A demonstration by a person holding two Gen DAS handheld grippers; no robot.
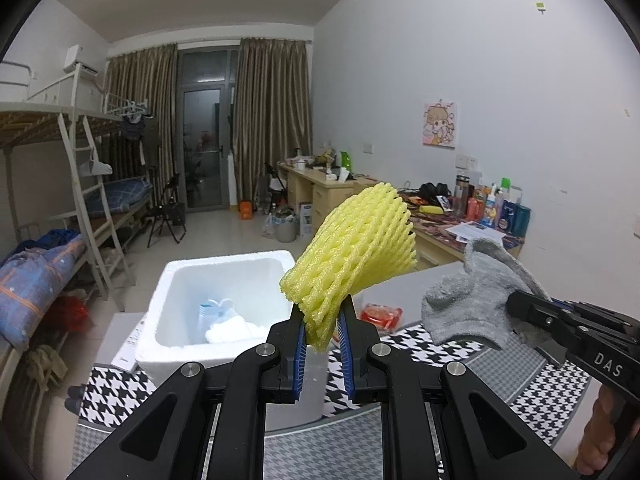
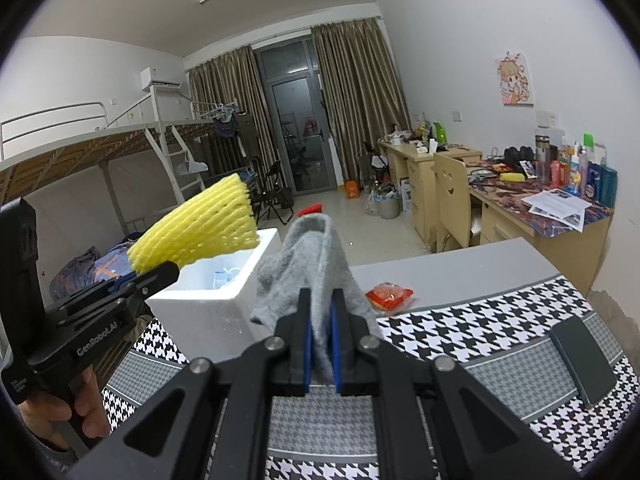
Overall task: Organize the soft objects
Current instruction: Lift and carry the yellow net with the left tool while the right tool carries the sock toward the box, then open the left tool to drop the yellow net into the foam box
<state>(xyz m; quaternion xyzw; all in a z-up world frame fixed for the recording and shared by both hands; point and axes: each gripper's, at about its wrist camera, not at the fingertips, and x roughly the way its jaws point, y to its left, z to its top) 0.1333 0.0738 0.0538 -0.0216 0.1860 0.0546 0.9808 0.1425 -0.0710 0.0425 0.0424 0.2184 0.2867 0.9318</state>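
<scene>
My left gripper (image 1: 322, 320) is shut on a yellow foam fruit net (image 1: 352, 256) and holds it in the air just right of the white foam box (image 1: 176, 280). The box holds white soft items (image 1: 236, 328). My right gripper (image 2: 320, 320) is shut on a grey sock (image 2: 312, 256), held up beside the box (image 2: 208, 316). The sock (image 1: 476, 296) and right gripper (image 1: 532, 312) show at the right of the left wrist view. The net (image 2: 200, 228) and left gripper (image 2: 160, 272) show at the left of the right wrist view.
A houndstooth cloth (image 2: 480, 320) covers the table. On it lie a red snack packet (image 2: 390, 294) and a dark flat case (image 2: 582, 364). Bunk beds (image 1: 60, 160) stand at the left, and desks (image 2: 520, 208) with a chair (image 2: 450, 200) line the right wall.
</scene>
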